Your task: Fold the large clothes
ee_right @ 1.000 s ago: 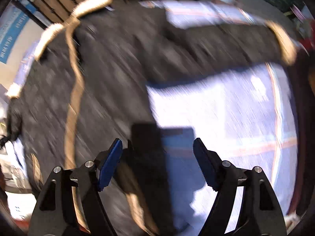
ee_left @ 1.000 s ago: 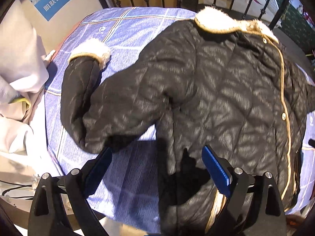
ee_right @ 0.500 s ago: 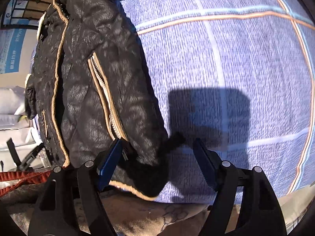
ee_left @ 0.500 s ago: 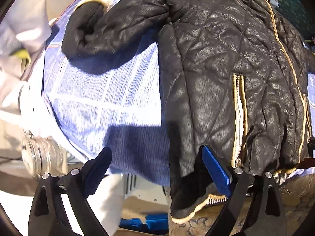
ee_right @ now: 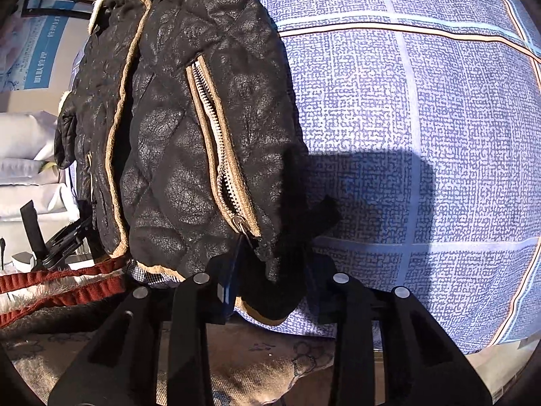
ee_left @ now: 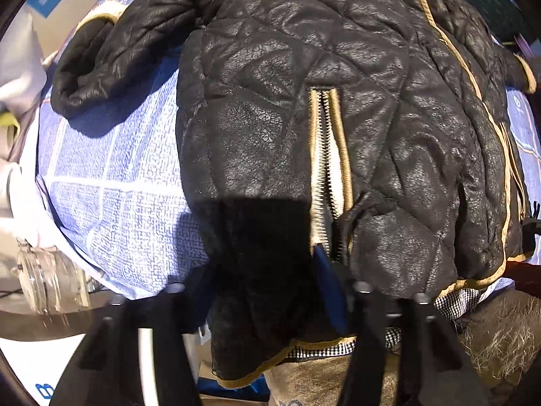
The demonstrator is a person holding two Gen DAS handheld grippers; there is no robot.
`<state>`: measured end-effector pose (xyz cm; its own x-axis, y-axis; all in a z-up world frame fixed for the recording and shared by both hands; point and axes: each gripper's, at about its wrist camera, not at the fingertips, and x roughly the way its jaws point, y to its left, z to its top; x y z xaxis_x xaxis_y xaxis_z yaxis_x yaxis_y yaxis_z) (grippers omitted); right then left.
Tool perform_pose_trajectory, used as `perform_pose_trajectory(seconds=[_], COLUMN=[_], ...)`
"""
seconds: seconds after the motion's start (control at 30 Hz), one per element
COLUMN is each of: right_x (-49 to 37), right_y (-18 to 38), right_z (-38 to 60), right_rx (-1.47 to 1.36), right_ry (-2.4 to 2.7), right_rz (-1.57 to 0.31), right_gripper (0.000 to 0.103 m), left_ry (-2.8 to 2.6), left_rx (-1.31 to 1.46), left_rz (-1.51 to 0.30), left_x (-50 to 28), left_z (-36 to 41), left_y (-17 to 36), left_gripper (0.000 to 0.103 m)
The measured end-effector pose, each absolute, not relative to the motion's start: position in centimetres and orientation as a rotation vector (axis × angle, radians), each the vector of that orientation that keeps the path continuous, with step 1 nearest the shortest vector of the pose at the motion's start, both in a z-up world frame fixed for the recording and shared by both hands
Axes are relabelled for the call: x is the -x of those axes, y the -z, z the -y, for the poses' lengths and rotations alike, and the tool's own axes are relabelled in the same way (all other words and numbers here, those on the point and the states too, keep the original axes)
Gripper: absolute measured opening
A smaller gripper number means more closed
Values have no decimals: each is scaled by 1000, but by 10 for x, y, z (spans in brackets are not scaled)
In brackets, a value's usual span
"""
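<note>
We see a black quilted jacket (ee_left: 338, 77) with tan piping lying spread over a surface covered in a blue checked cloth (ee_left: 111, 182), its hem hanging off the near edge. Left gripper (ee_left: 270, 291) has its jaws closed in on the hem, left of the pocket zipper (ee_left: 326, 169); one blue pad shows just below the zipper's lower end, the other finger is buried in shadow behind the fabric. A checkered lining (ee_left: 453, 299) peeks out under the hem. One sleeve (ee_left: 111, 57) is bent up at far left on the cloth, with a pale fur cuff at its end. A clear jar (ee_left: 50, 284) sits low at left, off the cloth.

Right gripper (ee_right: 270, 284) is at the jacket's other hem corner (ee_right: 280, 287), jaws clamped on it. Its pocket zipper (ee_right: 219, 155) runs diagonally down to a pull just above the left finger. Bare blue cloth fills the right side of that view, with the gripper's shadow on it. A red strap (ee_right: 57, 277) and a white pile (ee_right: 27, 165) sit at left. A blue poster (ee_right: 40, 50) hangs in the background.
</note>
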<state>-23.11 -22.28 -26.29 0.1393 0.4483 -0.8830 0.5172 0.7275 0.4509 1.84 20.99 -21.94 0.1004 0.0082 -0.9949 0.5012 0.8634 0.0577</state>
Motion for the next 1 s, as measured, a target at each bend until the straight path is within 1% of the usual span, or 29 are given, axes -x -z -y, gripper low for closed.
perform_pose_trajectory(seconds=[0.03,0.07,0.13,0.27,0.3,0.33,0.37,0.4,0.47,0.6,0.63,0.67,0.7,0.73,0.8,0.9,0.97,1.0], right_x=[232,231,229,220,223,225,226,227,230,228,228,227,229,230,232,240,244,244], right_y=[262,263,256,243,240,240,241,243,248,255,260,265,265,261,239,188,164,161], right_z=[223,222,222,216,217,218,218,219,223,221,219,217,216,217,217,223,222,221], right_rx=[-827,-824,-822,-827,-831,-824,-797,-765,-767,-777,-792,-829,-869,-874,-811,-665,-552,-531], right_ry=[56,54,46,-4,-22,-22,-1,17,12,-1,-15,-34,-53,-50,-73,-69,-54,-53], right_rz=[-1483,-1483,-1484,-1471,-1466,-1471,-1484,-1491,-1496,-1495,-1508,-1511,-1498,-1477,-1437,-1412,-1415,-1428], right_gripper=[33,33,33,34,39,53,58,61,61,61,57,42,23,19,16,15,14,15], left_ry=[387,381,347,329,334,321,330,342,339,330,332,331,336,340,364,434,475,488], left_rx=[-421,-396,-314,-176,-157,-174,-182,-182,-175,-233,-235,-224,-215,-212,-215,-245,-321,-370], left_rz=[-1434,-1434,-1427,-1412,-1415,-1417,-1433,-1459,-1494,-1500,-1501,-1509,-1512,-1511,-1507,-1512,-1506,-1497], left_x=[-17,-18,-22,-32,-33,-34,-31,-33,-34,-34,-37,-36,-37,-36,-37,-34,-24,-17], left_z=[-210,-215,-234,-280,-289,-294,-294,-297,-298,-289,-285,-286,-287,-285,-285,-264,-247,-239], left_y=[216,212,199,177,177,181,188,199,218,219,221,220,219,215,207,197,195,196], left_gripper=[28,20,15,14,14,14,14,14,15,16,16,16,16,16,16,16,16,16])
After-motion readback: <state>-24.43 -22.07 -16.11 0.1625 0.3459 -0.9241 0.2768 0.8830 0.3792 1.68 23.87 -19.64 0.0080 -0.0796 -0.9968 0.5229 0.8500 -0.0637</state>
